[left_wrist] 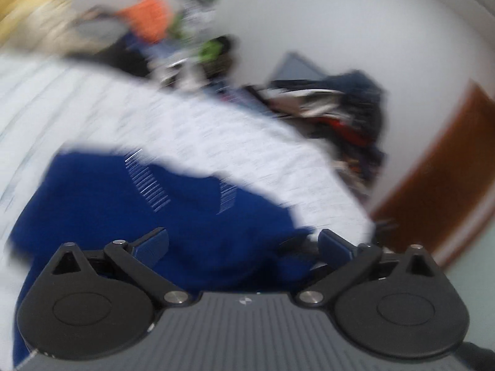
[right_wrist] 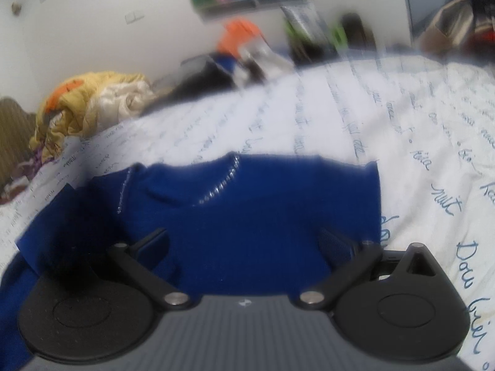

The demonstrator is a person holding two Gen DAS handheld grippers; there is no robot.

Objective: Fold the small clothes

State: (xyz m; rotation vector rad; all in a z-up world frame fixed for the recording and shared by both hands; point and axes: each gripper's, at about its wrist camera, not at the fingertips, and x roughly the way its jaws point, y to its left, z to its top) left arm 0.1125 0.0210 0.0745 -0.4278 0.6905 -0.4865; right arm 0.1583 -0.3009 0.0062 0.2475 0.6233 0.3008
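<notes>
White quilted bedspread (right_wrist: 402, 130) with blue cursive script under everything. Royal-blue knit sweater (right_wrist: 247, 216), sparkly trim at neckline, lies flat on it. Left gripper (left_wrist: 243, 242) and right gripper (right_wrist: 244, 242) spread wide over knit, gripping nothing.

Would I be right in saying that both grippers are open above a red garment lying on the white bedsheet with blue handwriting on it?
Not quite: the garment is deep blue, not red, as the right wrist view shows clearly. The rest holds: the left gripper and right gripper both have their jaws spread over it, and it lies on the white bedsheet printed with blue handwriting.
</notes>
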